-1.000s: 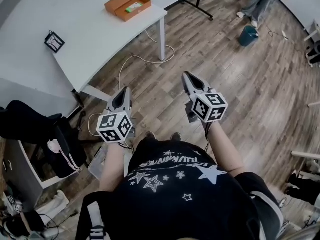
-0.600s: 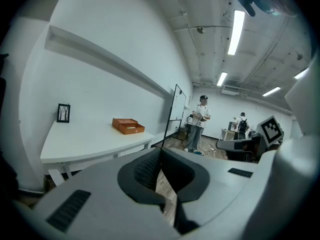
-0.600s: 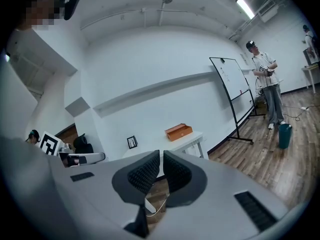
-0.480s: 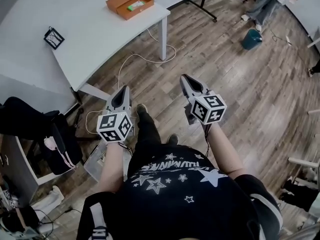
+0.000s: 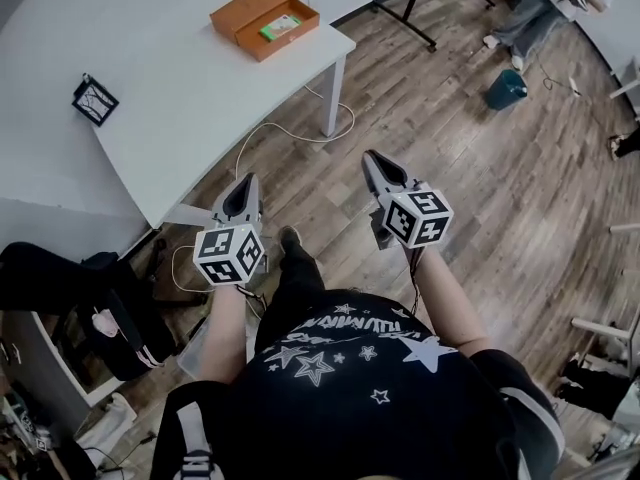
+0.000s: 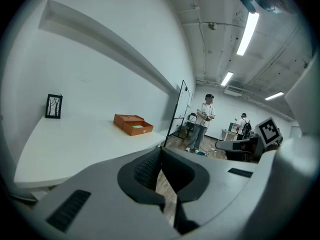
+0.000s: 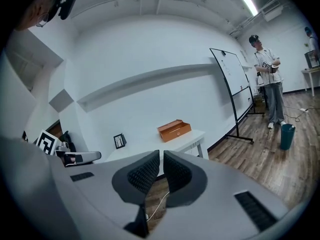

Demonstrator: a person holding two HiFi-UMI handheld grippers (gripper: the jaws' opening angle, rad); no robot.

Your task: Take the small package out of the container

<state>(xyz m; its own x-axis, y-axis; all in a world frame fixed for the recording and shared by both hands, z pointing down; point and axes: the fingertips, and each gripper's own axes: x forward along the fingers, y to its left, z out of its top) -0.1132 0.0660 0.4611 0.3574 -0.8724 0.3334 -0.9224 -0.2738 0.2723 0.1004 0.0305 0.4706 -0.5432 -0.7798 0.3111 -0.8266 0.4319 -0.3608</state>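
Note:
An open orange container (image 5: 264,18) sits near the far corner of the white table (image 5: 180,78), with a small green package (image 5: 280,27) lying inside it. The left gripper view also shows the container (image 6: 132,124), and so does the right gripper view, container (image 7: 174,130). My left gripper (image 5: 247,180) and right gripper (image 5: 371,157) are both held over the wooden floor, well short of the table, pointing toward it. Both are shut with nothing between the pads; left gripper (image 6: 160,151), right gripper (image 7: 161,154).
A small black picture frame (image 5: 95,99) stands on the table's left part. A white cable (image 5: 290,133) trails on the floor by the table leg. A teal bin (image 5: 507,88) and a whiteboard stand are at the far right. A person (image 6: 202,121) stands far off. Black bags (image 5: 110,298) lie at left.
The person has stepped forward, one foot now showing between the grippers. The table and container have shifted slightly nearer and rightward in the head view. Both grippers stay shut and level.

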